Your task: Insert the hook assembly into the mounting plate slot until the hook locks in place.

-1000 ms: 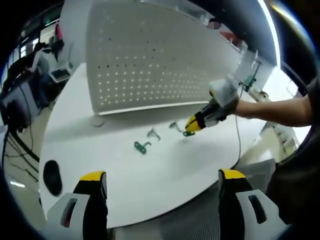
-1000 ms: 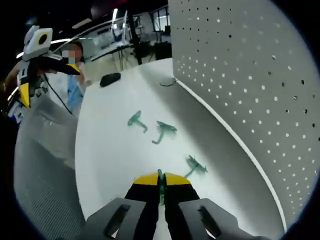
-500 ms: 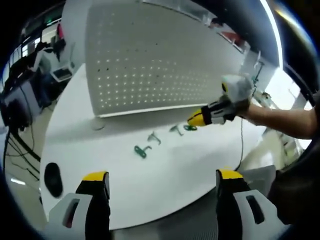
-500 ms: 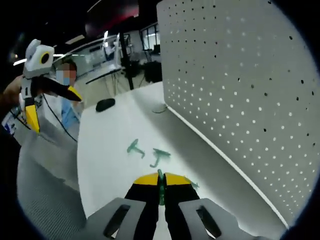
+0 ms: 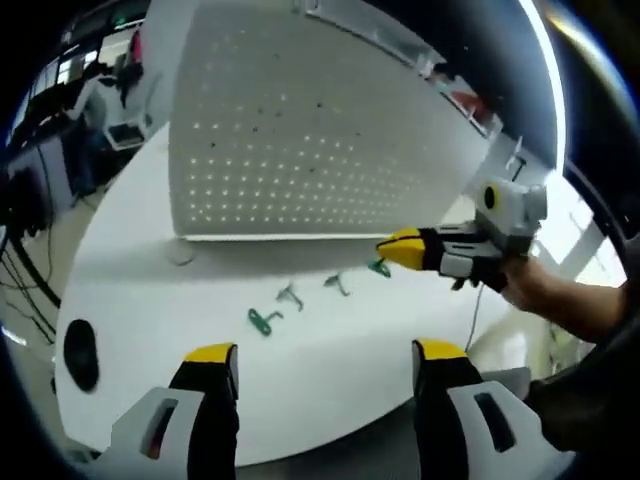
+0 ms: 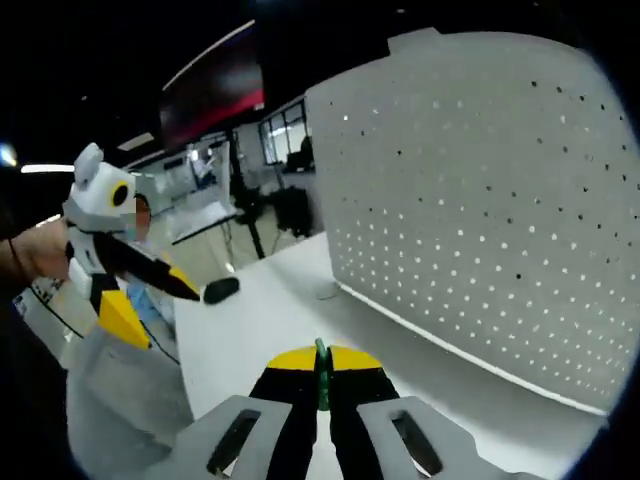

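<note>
The right claw (image 6: 321, 372) was clenched on a green hook (image 6: 321, 360) before the pegboard (image 6: 480, 210), while the left claw (image 5: 325, 360) hung released above the tabletop (image 5: 330, 330).

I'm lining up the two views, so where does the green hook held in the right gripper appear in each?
Left gripper view: the green hook hangs at the right gripper tip, right of centre, before the pegboard.
Right gripper view: bottom centre, a thin green strip between shut jaws.
Shared landmark: the pegboard.
</note>
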Available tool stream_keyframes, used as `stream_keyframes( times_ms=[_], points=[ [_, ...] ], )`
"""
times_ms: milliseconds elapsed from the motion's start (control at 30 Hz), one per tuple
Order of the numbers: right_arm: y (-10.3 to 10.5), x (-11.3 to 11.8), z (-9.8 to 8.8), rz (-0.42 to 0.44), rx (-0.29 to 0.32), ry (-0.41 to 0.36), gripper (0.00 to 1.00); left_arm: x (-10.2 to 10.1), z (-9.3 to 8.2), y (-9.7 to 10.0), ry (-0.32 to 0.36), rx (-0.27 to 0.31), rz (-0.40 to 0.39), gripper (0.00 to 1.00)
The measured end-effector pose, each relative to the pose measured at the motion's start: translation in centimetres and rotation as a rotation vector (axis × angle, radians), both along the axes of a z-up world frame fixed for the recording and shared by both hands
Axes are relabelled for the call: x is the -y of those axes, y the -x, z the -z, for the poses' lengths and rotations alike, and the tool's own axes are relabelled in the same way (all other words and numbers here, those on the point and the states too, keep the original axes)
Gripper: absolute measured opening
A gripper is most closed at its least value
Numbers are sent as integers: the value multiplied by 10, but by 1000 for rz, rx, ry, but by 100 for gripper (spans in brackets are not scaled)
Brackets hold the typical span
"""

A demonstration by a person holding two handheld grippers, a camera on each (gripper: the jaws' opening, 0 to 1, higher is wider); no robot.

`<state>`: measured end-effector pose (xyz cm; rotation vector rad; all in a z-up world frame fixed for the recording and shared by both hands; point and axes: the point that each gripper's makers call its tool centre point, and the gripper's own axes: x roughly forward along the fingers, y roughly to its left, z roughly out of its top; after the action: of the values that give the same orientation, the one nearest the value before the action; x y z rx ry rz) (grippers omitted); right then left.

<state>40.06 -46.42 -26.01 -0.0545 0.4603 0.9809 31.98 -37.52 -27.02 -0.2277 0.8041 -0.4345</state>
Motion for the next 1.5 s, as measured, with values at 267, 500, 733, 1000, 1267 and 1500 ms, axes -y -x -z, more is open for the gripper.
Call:
stream_keyframes(
  times_ms=[267, 500, 733, 1000, 1267, 1500],
  points=[
    [18, -15, -21, 71, -39, -149, 0, 26, -8, -12, 151, 1, -21, 59],
    [31, -29, -43, 135, -140, -386, 0, 31, -17, -23, 192, 35, -59, 50],
    [32, -31, -47, 164, -126, -408, 0, 32, -18, -24, 212, 40, -74, 46],
    [35, -37, -57, 167, -115, -442, 0, 40, -23, -27, 310, 38, -96, 36],
    [42, -48, -68, 139, -109, -476, 0, 40, -32, -30, 389, 59, -124, 27],
    [45, -52, -76, 142, -93, -499, 0, 40, -36, -30, 409, 76, -134, 20]
  ],
)
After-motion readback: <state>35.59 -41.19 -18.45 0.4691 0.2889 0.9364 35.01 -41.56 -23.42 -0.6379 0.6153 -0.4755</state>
